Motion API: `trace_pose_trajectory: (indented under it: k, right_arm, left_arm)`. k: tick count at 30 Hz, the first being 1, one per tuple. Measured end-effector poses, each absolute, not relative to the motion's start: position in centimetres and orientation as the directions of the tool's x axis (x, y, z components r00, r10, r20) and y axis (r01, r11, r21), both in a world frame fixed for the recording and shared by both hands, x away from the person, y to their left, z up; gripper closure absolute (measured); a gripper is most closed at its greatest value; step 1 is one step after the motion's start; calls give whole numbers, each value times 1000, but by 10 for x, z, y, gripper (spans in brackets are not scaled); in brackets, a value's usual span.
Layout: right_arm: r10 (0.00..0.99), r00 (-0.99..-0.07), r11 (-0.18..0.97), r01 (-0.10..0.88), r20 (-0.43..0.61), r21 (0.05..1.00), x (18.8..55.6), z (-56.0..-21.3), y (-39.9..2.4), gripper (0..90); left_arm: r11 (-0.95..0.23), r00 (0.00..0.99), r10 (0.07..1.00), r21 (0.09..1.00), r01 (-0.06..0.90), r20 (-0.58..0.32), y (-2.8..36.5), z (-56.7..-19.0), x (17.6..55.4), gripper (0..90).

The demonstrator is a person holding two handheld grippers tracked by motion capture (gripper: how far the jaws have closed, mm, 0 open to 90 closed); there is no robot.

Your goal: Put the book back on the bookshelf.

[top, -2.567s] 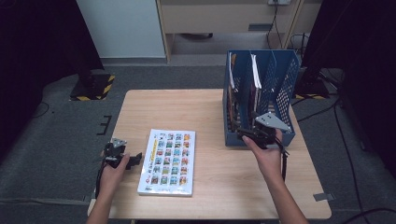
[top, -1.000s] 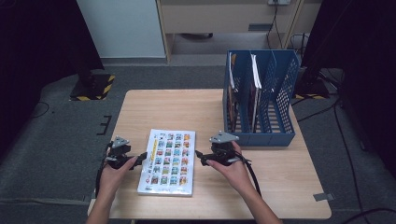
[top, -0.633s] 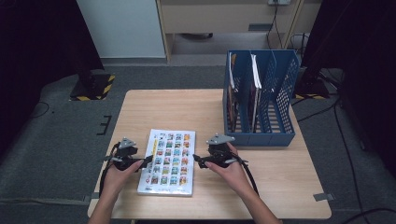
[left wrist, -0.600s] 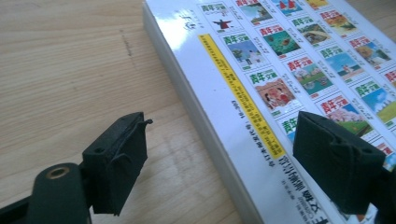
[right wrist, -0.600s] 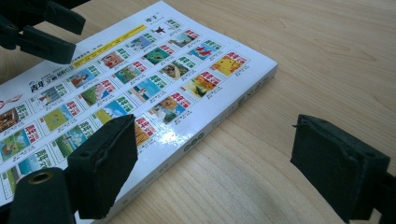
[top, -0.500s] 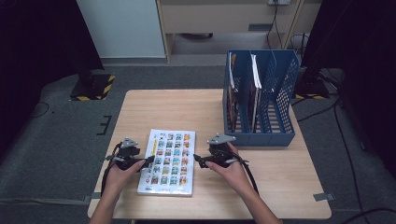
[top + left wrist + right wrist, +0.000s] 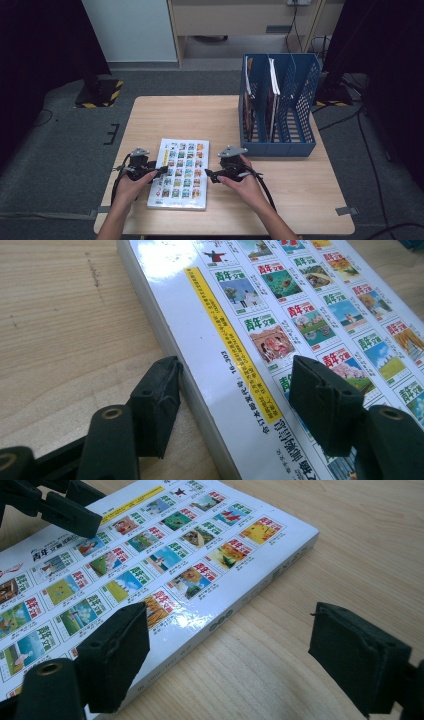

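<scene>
Left gripper (image 7: 230,405) closing, straddling book (image 7: 280,335) spine | right gripper (image 7: 230,655) spread | risk — glossy cover slipping, uneven lift tilting book

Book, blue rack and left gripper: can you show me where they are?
book (image 7: 181,172), high view, middle of its cover.
blue rack (image 7: 305,107), high view, its mesh side wall.
left gripper (image 7: 161,170), high view, between its fingertips.

A blue file rack (image 7: 292,110) stands on the wooden table (image 7: 165,112), at the far right. Some books (image 7: 272,95) stand upright inside it. Grey carpet (image 7: 65,150) lies around the table.
</scene>
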State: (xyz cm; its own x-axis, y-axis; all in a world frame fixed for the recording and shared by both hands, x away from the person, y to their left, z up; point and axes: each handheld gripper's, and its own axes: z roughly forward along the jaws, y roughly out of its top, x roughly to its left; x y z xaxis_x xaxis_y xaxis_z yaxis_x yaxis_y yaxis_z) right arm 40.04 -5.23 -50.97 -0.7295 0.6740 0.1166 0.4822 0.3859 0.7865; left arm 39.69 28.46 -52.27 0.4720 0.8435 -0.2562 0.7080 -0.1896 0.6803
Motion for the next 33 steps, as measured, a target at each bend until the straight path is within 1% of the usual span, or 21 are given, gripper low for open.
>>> trace_pose_trajectory:
  k: [2, 7, 12, 14, 16, 18, 21, 27, 33]
  right_arm:
    - [676, -728, 384, 484, 119, 786, 401, -512, -49, 187]
    - [669, -735, 407, 486, 110, 773, 399, -517, -43, 184]
    - [661, -742, 424, 488, 107, 763, 398, -522, -41, 184]
    - [661, -742, 422, 488, 109, 764, 398, -522, -40, 184]
    - [661, -742, 417, 488, 112, 767, 397, -522, -38, 184]
    - [658, -744, 419, 487, 113, 766, 396, -522, -37, 184]
    - [656, -747, 426, 490, 114, 761, 396, -523, -36, 184]
    - [648, -752, 431, 494, 122, 755, 396, -528, -32, 184]
    - [639, -752, 414, 514, 163, 751, 395, -530, -30, 184]
  left_arm:
    - [-185, 470, 843, 680, 710, -262, 285, -523, 397, 368]
    - [-199, 469, 853, 685, 700, -231, 282, -521, 395, 374]
    - [-187, 465, 852, 689, 700, -240, 283, -522, 395, 375]
    - [-188, 466, 854, 699, 690, -230, 281, -523, 397, 357]
    - [-184, 463, 857, 706, 684, -225, 278, -525, 399, 315]
    - [-183, 461, 859, 705, 685, -224, 277, -525, 399, 304]
    - [-172, 456, 857, 702, 691, -239, 280, -525, 399, 324]
    - [-137, 425, 868, 700, 701, -255, 281, -522, 397, 406]
    - [-98, 425, 857, 718, 689, -292, 283, -516, 395, 427]
